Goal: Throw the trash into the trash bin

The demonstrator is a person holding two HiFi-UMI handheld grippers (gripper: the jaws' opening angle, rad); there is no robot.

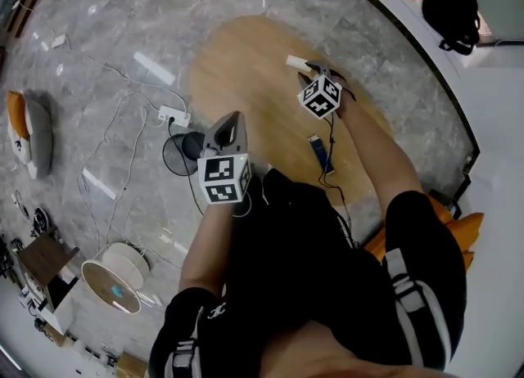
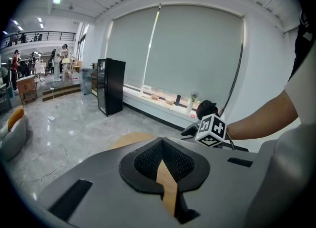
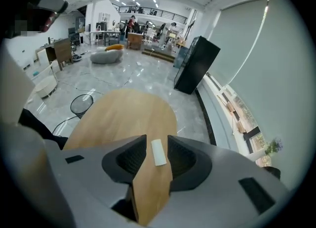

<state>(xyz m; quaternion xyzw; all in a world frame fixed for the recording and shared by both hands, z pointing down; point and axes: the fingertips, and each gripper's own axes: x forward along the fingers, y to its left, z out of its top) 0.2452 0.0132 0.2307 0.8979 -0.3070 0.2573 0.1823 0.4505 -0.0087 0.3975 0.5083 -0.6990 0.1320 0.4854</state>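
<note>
A small white piece of trash [image 1: 297,62] lies on the oval wooden table [image 1: 246,65]. In the right gripper view the same white piece [image 3: 158,152] sits between the jaws of my right gripper [image 3: 157,142], with a gap on each side. That gripper is open and points down at the table. The black wire trash bin [image 1: 182,154] stands on the floor beside the table's left edge, and the bin [image 3: 81,104] also shows in the right gripper view. My left gripper [image 1: 231,123] hovers near the bin. Its jaws [image 2: 161,144] meet at the tips with nothing between them.
A blue object [image 1: 320,152] with a cable lies on the table close to the person. A white power strip [image 1: 173,114] and cords lie on the floor by the bin. A round white stand [image 1: 115,276] is at the lower left. A black cabinet [image 3: 197,64] stands by the window.
</note>
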